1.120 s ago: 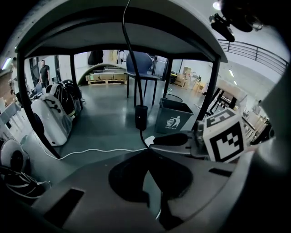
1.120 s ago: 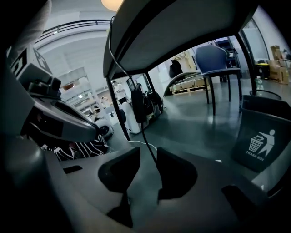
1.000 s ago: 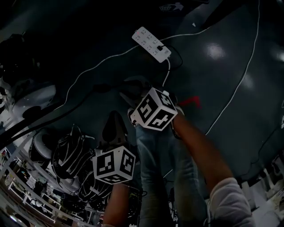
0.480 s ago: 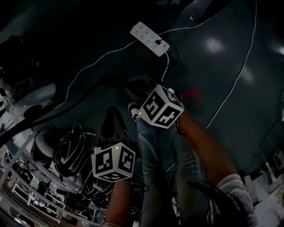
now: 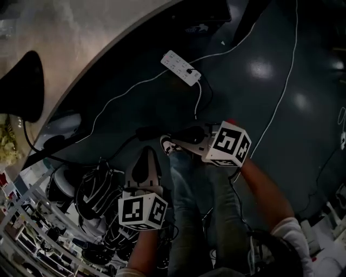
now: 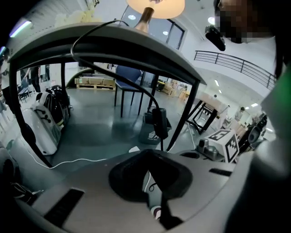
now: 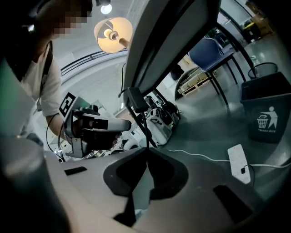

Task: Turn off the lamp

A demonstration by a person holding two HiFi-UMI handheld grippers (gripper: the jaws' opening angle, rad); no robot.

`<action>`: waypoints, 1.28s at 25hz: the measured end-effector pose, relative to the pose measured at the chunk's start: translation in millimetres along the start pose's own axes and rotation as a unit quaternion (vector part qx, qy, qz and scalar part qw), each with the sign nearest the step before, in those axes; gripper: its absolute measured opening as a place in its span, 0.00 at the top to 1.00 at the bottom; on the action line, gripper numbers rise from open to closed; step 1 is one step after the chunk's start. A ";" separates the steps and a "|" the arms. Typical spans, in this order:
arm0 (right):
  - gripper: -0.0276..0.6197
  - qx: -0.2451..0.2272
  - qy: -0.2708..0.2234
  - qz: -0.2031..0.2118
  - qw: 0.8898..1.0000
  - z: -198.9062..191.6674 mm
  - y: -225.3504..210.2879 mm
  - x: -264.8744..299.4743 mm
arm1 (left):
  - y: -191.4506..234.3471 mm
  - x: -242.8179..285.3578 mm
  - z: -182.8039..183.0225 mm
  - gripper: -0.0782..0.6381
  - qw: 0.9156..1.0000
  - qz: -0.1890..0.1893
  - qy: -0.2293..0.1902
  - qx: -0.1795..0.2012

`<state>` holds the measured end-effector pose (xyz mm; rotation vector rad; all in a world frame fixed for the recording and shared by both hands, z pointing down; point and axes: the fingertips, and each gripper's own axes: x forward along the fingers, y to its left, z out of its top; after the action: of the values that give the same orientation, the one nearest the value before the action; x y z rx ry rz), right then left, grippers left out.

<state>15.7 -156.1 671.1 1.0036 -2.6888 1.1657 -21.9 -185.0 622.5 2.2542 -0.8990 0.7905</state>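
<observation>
The lamp (image 6: 155,6) stands on the table and is lit; its shade (image 7: 113,34) glows above the table edge. In the head view it is a dark rounded shape (image 5: 24,86) on the tabletop. Its black cable hangs below the table with an inline switch (image 6: 159,123) (image 7: 135,99). My left gripper (image 5: 145,152) (image 6: 149,175) is shut and empty, below the switch. My right gripper (image 5: 174,136) (image 7: 146,149) has just been closing; its tips meet with nothing visible between them, and the cable runs just beyond them.
A white power strip (image 5: 181,67) (image 7: 238,164) lies on the dark floor with white cords. A dark waste bin (image 7: 266,113) stands behind it. Bags and helmets (image 5: 92,189) crowd the floor at the left. The person's legs (image 5: 200,205) are below both grippers.
Both grippers have risen toward the table. The right one swung right and rolled. The head view lifted, so the tabletop and lamp now show at the upper left.
</observation>
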 end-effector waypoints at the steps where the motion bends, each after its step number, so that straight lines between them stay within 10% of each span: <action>1: 0.94 0.001 -0.004 -0.002 1.000 4.7 4.8 -7.9 | -5.2 -7.2 5.5 0.90 1.000 -0.005 -0.002 0.005; 7: 0.94 0.004 -0.011 -0.054 0.998 34.4 18.6 -39.7 | -26.9 -39.8 40.5 0.90 0.999 0.017 0.000 0.029; 15: 0.94 0.040 -0.034 -0.074 0.996 49.8 42.9 -45.1 | -57.0 -43.0 89.9 0.85 0.998 0.020 -0.031 -0.054; 32: 0.94 -0.009 -0.004 -0.069 0.998 28.0 46.5 -30.4 | -40.0 -21.4 72.4 0.74 0.993 0.030 -0.001 -0.113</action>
<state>18.5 -134.6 612.7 1.1717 -2.5840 1.1121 17.1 -202.3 548.4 2.0402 -1.0079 0.6754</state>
